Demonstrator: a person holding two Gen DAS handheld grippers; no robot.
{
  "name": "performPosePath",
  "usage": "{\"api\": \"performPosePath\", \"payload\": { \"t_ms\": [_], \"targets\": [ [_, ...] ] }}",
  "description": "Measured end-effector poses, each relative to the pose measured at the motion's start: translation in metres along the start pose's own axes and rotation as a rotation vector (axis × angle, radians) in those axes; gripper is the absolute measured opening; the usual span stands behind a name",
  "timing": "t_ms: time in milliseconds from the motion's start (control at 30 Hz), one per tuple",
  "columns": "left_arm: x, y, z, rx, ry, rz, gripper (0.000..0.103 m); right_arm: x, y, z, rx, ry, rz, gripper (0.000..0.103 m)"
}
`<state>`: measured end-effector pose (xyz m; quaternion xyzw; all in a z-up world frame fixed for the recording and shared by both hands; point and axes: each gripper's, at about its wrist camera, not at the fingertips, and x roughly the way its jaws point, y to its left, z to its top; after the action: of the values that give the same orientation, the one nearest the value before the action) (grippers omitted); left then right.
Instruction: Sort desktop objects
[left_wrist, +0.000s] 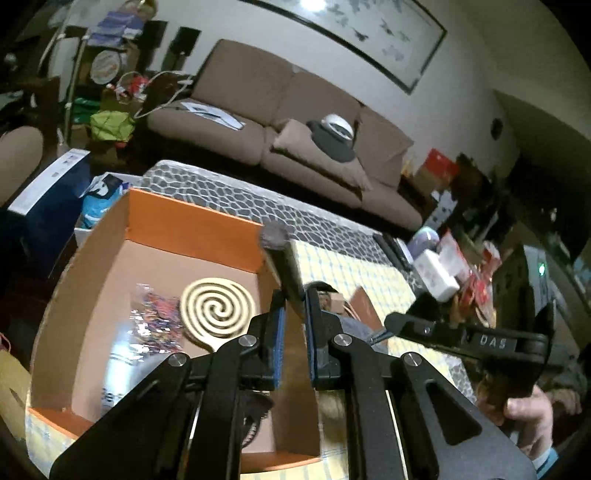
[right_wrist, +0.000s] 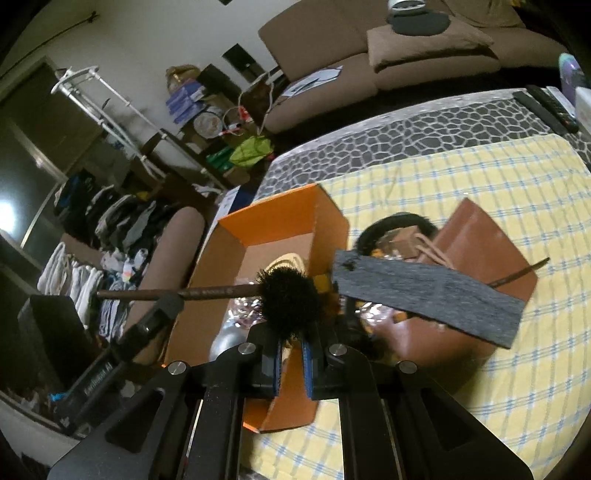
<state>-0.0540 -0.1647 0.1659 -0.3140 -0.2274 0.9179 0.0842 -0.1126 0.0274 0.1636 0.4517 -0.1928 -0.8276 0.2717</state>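
An orange cardboard box (left_wrist: 192, 225) sits on a yellow checked cloth (right_wrist: 517, 192). Inside it lie a cream spiral coil (left_wrist: 218, 308) and a clear bag of coloured bits (left_wrist: 155, 321). My left gripper (left_wrist: 294, 306) is shut on a dark flat strip (left_wrist: 284, 266) over the box's right wall. In the right wrist view the same strip (right_wrist: 428, 291) hangs above a brown bag (right_wrist: 476, 247). My right gripper (right_wrist: 291, 347) is shut on a brush with black bristles (right_wrist: 288, 299) and a long thin brown handle (right_wrist: 166, 293), held above the box (right_wrist: 280, 210).
A brown sofa (left_wrist: 295, 122) stands behind the table, which has a grey pebble-pattern cover (left_wrist: 229, 199). Remotes (right_wrist: 546, 107) and a white adapter (left_wrist: 439, 277) lie at the far right. A blue box (left_wrist: 48, 199) and clutter are at left.
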Motion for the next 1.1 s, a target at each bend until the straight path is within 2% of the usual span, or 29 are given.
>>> {"api": "performPosePath", "payload": {
  "t_ms": [267, 333, 533, 767, 1000, 1100],
  "targets": [
    [-0.020, 0.040, 0.006, -0.043, -0.027, 0.048, 0.009, 0.033, 0.031, -0.005, -0.012, 0.050, 0.069, 0.008],
    [-0.022, 0.053, 0.006, -0.079, -0.019, 0.023, 0.009, 0.049, 0.039, -0.008, -0.015, 0.080, 0.076, 0.008],
    [-0.032, 0.081, 0.011, -0.118, -0.036, 0.044, 0.009, 0.089, 0.058, -0.019, -0.022, 0.150, 0.084, 0.008],
    [-0.047, 0.103, 0.021, -0.144, -0.065, 0.054, 0.009, 0.109, 0.077, -0.025, -0.037, 0.177, 0.117, 0.008],
    [-0.072, 0.115, 0.028, -0.106, -0.087, 0.119, 0.009, 0.119, 0.091, -0.030, -0.060, 0.194, 0.128, 0.008],
    [-0.077, 0.115, 0.031, -0.071, -0.067, 0.155, 0.009, 0.124, 0.097, -0.033, -0.074, 0.205, 0.130, 0.008]
  ]
}}
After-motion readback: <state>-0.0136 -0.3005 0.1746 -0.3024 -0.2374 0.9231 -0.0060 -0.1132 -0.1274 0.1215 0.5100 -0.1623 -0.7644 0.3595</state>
